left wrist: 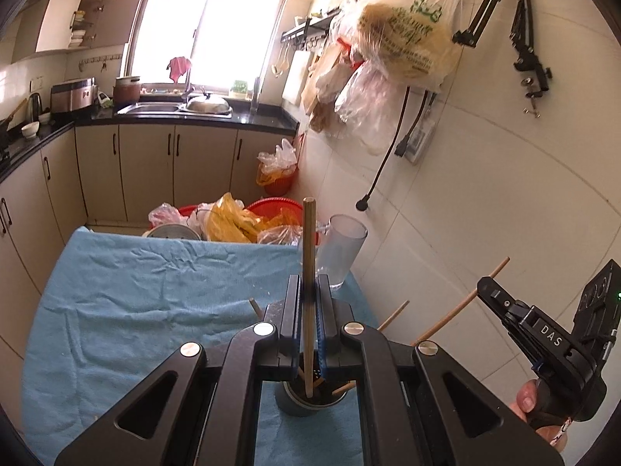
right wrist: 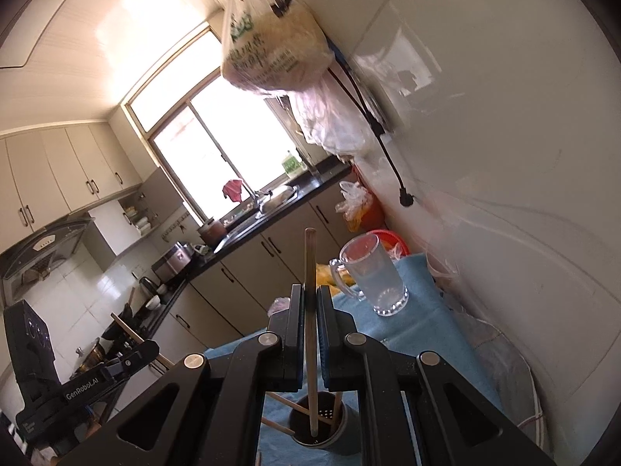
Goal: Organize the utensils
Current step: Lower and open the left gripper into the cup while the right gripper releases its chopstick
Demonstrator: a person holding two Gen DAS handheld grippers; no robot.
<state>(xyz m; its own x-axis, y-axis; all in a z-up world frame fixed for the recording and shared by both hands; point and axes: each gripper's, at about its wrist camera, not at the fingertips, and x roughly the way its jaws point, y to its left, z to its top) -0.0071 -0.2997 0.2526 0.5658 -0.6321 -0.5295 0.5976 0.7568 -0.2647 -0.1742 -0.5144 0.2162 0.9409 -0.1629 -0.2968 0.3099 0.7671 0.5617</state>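
Left tool (left wrist: 309,303) is clenched on a wooden chopstick (left wrist: 309,256), which stands almost upright between its two fingers. The lower end of this chopstick reaches into a dark round utensil holder (left wrist: 310,404) that stands on the bench under the tool. The bench is covered by a blue cloth (left wrist: 136,283). Some other chopsticks (left wrist: 392,316) lean out of the holder to the right side. A clear glass mug (left wrist: 341,250) stands on the cloth near the far right corner, beyond the tool. On the right edge of this view the right tool (left wrist: 491,287) is seen, also grasping a chopstick (left wrist: 462,305) that points up to the wall.

From the right wrist view, the right tool (right wrist: 309,310) is clenched on its chopstick (right wrist: 310,295), and the bottom tip goes down inside the utensil holder (right wrist: 322,433), where a perforated bottom is visible. Other chopsticks (right wrist: 287,404) lean over its left rim. The glass mug (right wrist: 372,272) stands on the blue cloth (right wrist: 419,334) beyond the holder, near the wall. At the left, the left tool (right wrist: 149,347) holds a chopstick (right wrist: 126,328) too.
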